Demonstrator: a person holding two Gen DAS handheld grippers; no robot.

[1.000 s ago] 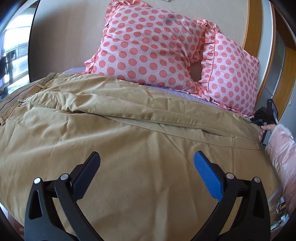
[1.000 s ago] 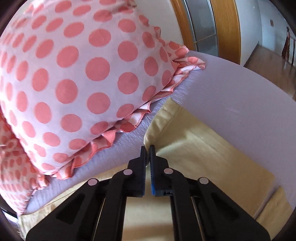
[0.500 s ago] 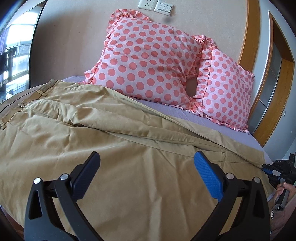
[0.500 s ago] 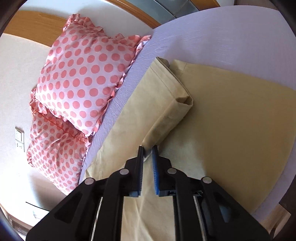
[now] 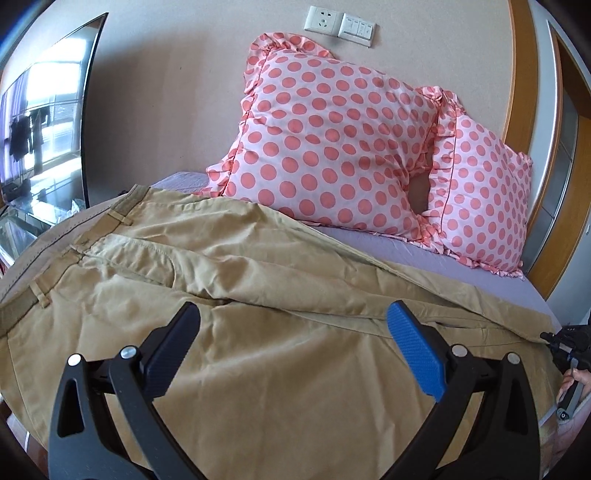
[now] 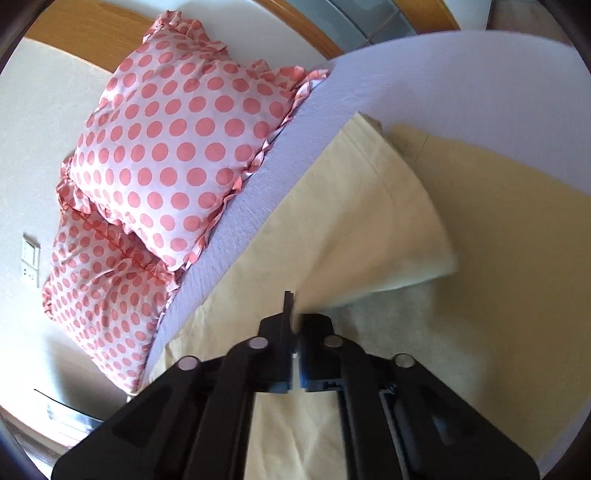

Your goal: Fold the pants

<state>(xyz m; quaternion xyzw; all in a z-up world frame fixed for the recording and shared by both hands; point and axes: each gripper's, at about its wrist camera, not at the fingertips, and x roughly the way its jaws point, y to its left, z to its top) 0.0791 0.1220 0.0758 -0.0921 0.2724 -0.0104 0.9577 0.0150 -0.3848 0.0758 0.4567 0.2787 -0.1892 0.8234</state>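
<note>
I see one pair of tan cotton pants [image 5: 258,332] spread flat on the bed with the pale purple sheet [image 5: 424,254]. The waistband with its belt loops lies at the left in my left view. The bottom of the pants runs out of the picture there, so I cannot see all of them. In my right view the pants [image 6: 498,240] look pale and washed out by bright light, and one leg end is folded back over the other leg.

My left claw [image 5: 295,350] is wide open and hangs over the middle of the pants. I cannot tell if it touches the cloth. My right claw [image 6: 293,325] has its two pads almost together, with only a thin gap. The folded leg end sits right at its tips, but that spot is blurry, so I cannot tell if cloth is pinched between them. In the left view only a small bit of the right claw [image 5: 565,343] shows at the far right edge, cut off.

I count two pink pillows with red dots and frilly edges [image 5: 325,140]. They lean on the wall at the head of the bed, and one partly hides the other. There is one white wall switch plate [image 5: 340,24] above them.
</note>
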